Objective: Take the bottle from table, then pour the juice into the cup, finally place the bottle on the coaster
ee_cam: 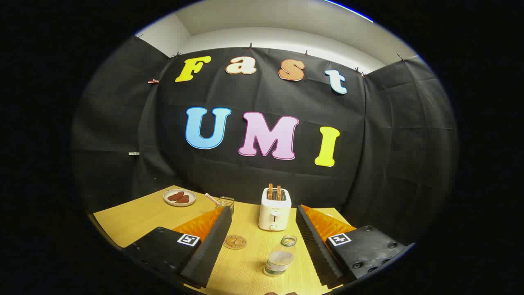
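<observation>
Standing between spread, empty fingers [264, 250], the uncapped clear bottle [281, 257] looks part-filled.

- Light yellow wood-grain table top [143, 221].
- White plastic two-slot toaster [274, 214] with golden-brown toast slices [274, 191] in the slots.
- Clear plastic bottle [280, 261], green-and-white label band at base.
- Round tan coaster [235, 242], dark line pattern.
- Small pale round plate [179, 197] bearing reddish-brown pieces.
- Clear glass cup [226, 203], pink-and-white straw.
</observation>
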Action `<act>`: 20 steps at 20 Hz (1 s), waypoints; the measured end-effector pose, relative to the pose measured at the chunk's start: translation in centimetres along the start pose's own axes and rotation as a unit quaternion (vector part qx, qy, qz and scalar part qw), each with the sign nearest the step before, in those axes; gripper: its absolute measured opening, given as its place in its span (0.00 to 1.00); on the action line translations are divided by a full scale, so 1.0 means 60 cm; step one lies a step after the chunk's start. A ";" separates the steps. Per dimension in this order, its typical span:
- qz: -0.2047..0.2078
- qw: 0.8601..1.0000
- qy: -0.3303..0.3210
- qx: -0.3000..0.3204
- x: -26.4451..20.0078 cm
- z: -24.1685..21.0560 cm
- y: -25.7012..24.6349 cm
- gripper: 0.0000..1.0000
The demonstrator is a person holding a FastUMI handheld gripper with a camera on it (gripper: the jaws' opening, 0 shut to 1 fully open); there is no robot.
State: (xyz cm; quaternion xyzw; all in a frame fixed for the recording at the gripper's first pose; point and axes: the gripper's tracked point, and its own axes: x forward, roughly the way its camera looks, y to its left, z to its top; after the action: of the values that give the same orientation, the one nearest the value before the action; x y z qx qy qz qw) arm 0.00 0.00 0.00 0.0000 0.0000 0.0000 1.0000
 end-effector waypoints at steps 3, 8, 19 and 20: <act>-0.009 1.000 0.012 0.006 0.006 -0.009 -0.006 0.97; -0.028 0.999 0.028 0.021 0.014 -0.027 -0.016 0.97; -0.042 0.998 0.045 0.022 0.020 -0.024 -0.040 0.97; -0.038 0.998 0.041 0.019 0.020 -0.019 -0.041 0.97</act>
State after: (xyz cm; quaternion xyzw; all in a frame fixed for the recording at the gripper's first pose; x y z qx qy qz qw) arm 1.21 -2.48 -1.16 0.0188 0.0413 -0.0377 0.9983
